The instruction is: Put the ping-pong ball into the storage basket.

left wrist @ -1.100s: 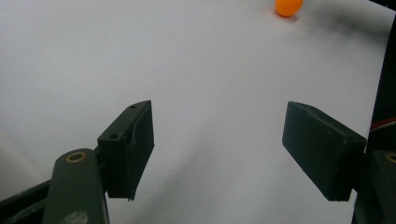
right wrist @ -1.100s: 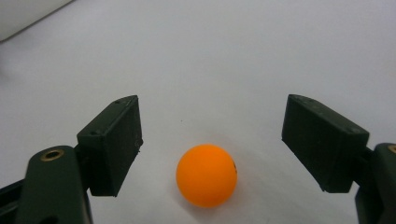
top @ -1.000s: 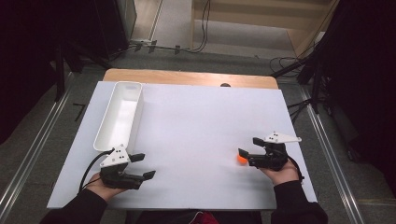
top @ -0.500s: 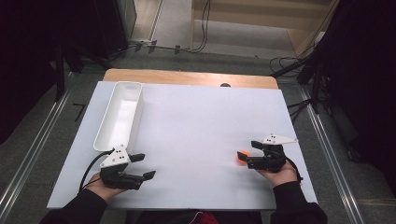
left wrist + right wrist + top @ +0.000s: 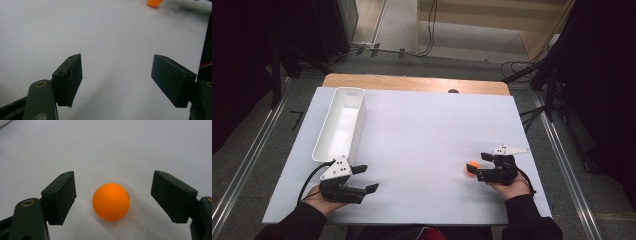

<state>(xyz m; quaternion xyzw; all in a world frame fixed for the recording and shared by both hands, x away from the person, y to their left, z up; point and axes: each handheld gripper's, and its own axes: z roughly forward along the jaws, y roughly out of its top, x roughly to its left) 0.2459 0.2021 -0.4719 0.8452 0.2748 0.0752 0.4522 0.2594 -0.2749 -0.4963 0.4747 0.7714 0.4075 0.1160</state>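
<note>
Orange ball (image 5: 111, 201) between right gripper (image 5: 113, 196) jaws

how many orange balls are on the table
1. The orange ball lies on the white table near its right front, between the open jaws of the right gripper, not yet touched. The inside of the white tray shows no ball.

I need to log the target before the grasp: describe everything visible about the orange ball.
The orange ball is small, round, smooth and matte, plastic by the look, with a tiny dark mark on its right edge. It rests on the white table near the right side. It sits between the open jaws of the right gripper, with a gap on each side, so neither touches it.
</note>
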